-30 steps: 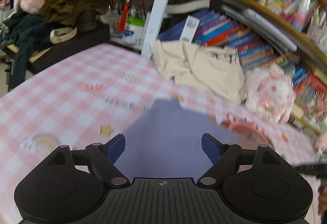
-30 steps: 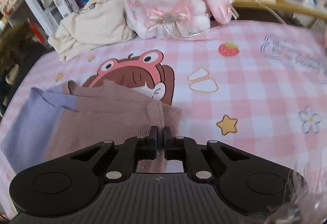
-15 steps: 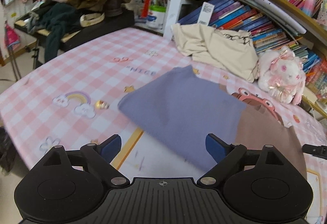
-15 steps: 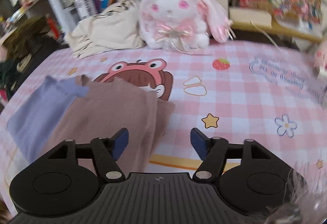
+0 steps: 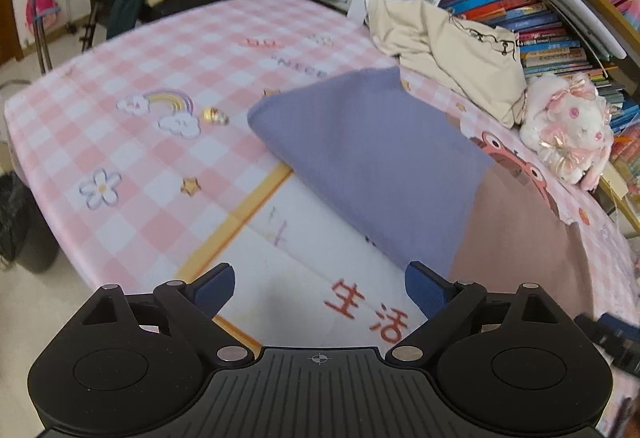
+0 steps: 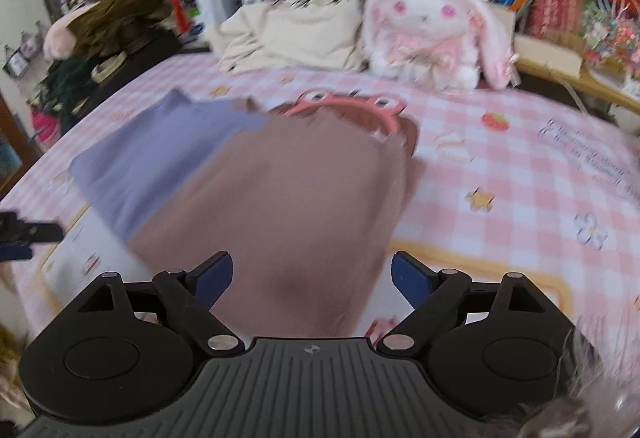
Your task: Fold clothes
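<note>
While both grippers hang over the near edge of the table, the scene reads near to far as follows.

Left gripper (image 5: 319, 288): fingers spread wide, nothing between them; only the white printed panel of the tablecloth (image 5: 132, 174) lies below.
Right gripper (image 6: 311, 275): jaws opening, with the brown end of the garment under the gap but the pads clear of it.
Garment (image 6: 288, 198): a two-colour piece lying flat on the table, brown half to the right, purple half (image 5: 372, 158) to the left, its far edge reaching the frog print.
Far side: a cream bag (image 6: 296, 32) and a plush rabbit (image 6: 432, 26) against the bookshelf, well apart from the garment.
Step in hand: probably a regrasp for the next fold. Pinch the two near corners at the very hem, take all layers at once, lift both sides evenly, and lay the edge down square so the colour seam stays straight.
Change from a second ago: the right jaws were clamped on the brown cloth and have let go; the left were already apart. Both views now take in more of the garment, and the brown half lies smoother.
</note>
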Demonstrator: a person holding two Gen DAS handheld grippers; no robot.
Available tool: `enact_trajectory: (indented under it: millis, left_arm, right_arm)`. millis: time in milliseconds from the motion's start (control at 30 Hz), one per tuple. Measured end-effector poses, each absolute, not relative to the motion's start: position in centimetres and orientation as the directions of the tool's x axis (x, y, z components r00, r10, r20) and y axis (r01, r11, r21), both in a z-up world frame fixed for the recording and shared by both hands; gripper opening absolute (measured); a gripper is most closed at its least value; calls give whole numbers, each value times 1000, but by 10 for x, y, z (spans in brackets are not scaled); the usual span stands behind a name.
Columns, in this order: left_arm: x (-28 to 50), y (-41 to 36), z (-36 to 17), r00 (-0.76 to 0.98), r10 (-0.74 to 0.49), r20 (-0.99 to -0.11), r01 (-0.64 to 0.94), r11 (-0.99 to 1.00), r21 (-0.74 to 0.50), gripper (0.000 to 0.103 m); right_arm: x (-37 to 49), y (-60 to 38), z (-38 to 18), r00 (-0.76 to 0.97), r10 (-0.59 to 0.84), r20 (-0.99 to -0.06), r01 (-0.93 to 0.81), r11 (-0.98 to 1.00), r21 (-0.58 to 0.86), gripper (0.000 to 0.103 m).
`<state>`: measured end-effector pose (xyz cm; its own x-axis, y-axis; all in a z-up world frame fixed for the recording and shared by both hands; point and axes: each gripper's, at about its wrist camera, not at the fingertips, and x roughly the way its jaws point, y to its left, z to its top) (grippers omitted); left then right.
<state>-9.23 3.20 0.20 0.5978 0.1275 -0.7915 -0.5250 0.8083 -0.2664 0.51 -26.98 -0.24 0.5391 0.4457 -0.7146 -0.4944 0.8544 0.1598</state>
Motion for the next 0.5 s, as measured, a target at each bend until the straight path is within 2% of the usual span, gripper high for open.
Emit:
enact_trajectory:
  millis: [233, 500]
  left_arm:
    - [-95, 31, -8, 590, 67, -805, -548, 765, -338, 94]
    - [-94, 29, -8, 589, 77, -805, -558, 759, -336, 94]
  right_arm:
    - [-16, -261, 0, 531, 471, -705, -570, 813, 114, 88]
    - [-12, -268, -4, 523, 461, -717, -541, 829, 139, 88]
